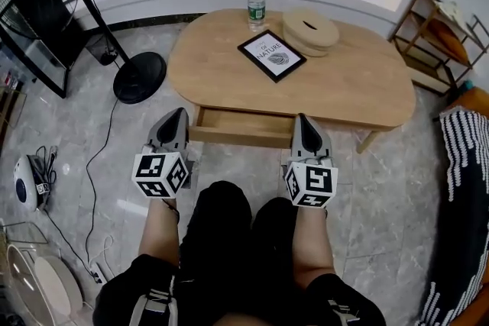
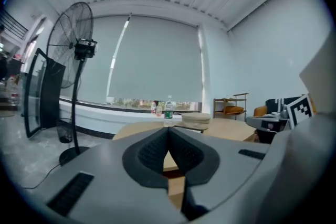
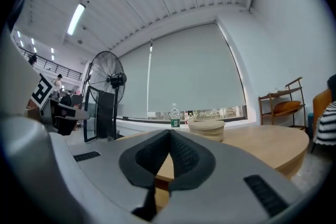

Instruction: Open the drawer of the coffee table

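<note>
A light wooden coffee table [image 1: 359,84] with rounded ends fills the upper middle of the head view. Its shallow wooden drawer [image 1: 243,126] sticks out from the table's near edge, right in the middle of the frame.

The grey left gripper [image 1: 176,114] is by the drawer's left front corner. The grey right gripper [image 1: 304,120] is by its right front corner. I cannot tell if they touch the drawer.

In each gripper view the two black bumpy pads are pressed together. Both claws are closed tight and hold nothing.

On the table top stand a clear plastic water bottle with a green label [image 1: 257,4], a black-framed white card [image 1: 271,55] and a round tan stack [image 1: 310,30]. A black round fan base [image 1: 140,78] sits on the grey floor at the left of the table.
</note>
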The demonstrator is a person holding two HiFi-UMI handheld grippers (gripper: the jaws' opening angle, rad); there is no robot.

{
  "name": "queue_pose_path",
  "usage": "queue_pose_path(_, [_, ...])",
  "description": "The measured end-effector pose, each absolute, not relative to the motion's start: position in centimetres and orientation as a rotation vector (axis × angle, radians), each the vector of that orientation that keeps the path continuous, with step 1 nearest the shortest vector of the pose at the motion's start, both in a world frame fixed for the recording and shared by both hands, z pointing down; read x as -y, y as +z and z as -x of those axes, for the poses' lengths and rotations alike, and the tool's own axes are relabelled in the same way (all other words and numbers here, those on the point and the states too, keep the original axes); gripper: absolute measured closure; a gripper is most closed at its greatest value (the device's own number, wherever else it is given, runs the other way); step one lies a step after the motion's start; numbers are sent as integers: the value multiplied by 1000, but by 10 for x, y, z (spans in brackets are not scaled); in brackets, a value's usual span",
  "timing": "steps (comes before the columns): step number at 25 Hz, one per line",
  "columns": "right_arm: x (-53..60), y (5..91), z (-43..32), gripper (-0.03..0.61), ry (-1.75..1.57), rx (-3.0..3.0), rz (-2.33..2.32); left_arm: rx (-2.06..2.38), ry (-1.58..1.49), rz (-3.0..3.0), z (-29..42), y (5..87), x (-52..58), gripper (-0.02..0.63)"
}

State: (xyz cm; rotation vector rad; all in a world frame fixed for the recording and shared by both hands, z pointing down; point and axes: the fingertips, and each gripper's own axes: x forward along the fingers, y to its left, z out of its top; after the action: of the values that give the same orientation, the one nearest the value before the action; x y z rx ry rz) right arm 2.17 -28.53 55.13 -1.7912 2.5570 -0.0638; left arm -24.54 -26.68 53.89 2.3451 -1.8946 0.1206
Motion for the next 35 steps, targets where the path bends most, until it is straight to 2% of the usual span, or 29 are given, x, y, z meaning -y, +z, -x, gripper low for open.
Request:
queue_pose_path(4, [306, 501, -9, 566, -99, -2532, 1784, 1775, 55, -2377, 242, 501, 292, 595])
queue_pose_path(7, [310, 438, 7, 566, -163, -2543, 1789, 1745, 69, -2345, 255, 440, 297, 595])
queue_pose_path(12, [304, 268, 26, 566, -149, -2588, 1765, 1794, 74, -2308, 268, 275, 278, 595])
queue_pose_path(17, [245, 71, 38, 566, -88, -2588, 1701, 1791, 79, -2316, 255, 97, 224, 595])
queue_pose_path(21, [187, -24, 30, 565, -92, -2595, 1669, 1787, 86, -2344, 230, -2, 172, 595])
queue_pose_path(25, [161, -60, 17, 566, -42, -2568, 1669, 1786, 62, -2389, 207, -45, 147, 595])
queue_pose_path(35, [152, -79, -3, 565, 26, -2539, 1671, 1742, 136, -2462, 164, -46, 135, 595])
